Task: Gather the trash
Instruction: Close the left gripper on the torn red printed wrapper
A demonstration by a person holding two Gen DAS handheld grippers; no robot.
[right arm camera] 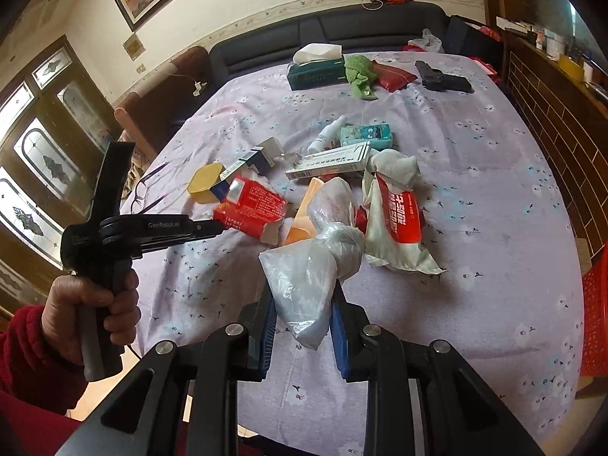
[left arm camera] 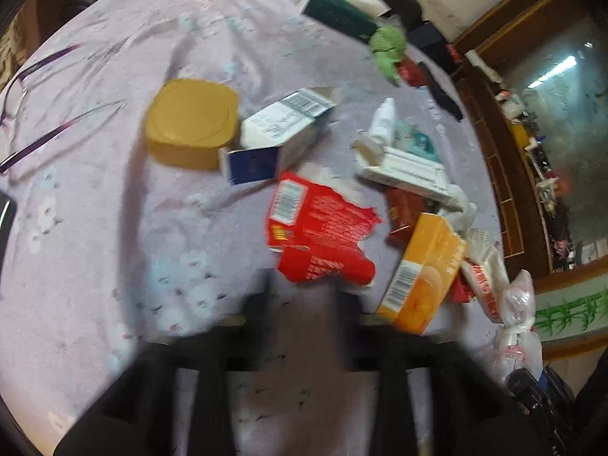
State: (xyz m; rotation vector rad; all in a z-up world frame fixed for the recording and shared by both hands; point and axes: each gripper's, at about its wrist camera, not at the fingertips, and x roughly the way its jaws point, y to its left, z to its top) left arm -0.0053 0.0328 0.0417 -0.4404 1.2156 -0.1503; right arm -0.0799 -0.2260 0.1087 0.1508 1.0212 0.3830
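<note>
In the right wrist view my right gripper (right arm camera: 302, 317) is shut on a knotted clear plastic bag (right arm camera: 304, 281), which hangs above the lilac tablecloth (right arm camera: 475, 197). A heap of trash lies beyond it: a torn red carton (right arm camera: 250, 205), an orange box (right arm camera: 304, 205) and a white-and-red wrapper (right arm camera: 395, 220). A hand in a red sleeve holds my left gripper (right arm camera: 222, 226), whose tips sit at the red carton's left edge. In the left wrist view, my left gripper (left arm camera: 300, 304) is blurred and open, with nothing between its fingers. The red carton (left arm camera: 319, 235) lies just ahead of them.
A yellow tin (left arm camera: 190, 123), a white-and-blue carton (left arm camera: 281, 129) and a long white box (right arm camera: 330, 161) lie in the heap. Further back are a green tissue box (right arm camera: 315, 72), a green cloth (right arm camera: 359, 70) and a black toy pistol (right arm camera: 442, 78). Glasses (right arm camera: 142, 190) lie left, and a red basket (right arm camera: 594, 311) stands right.
</note>
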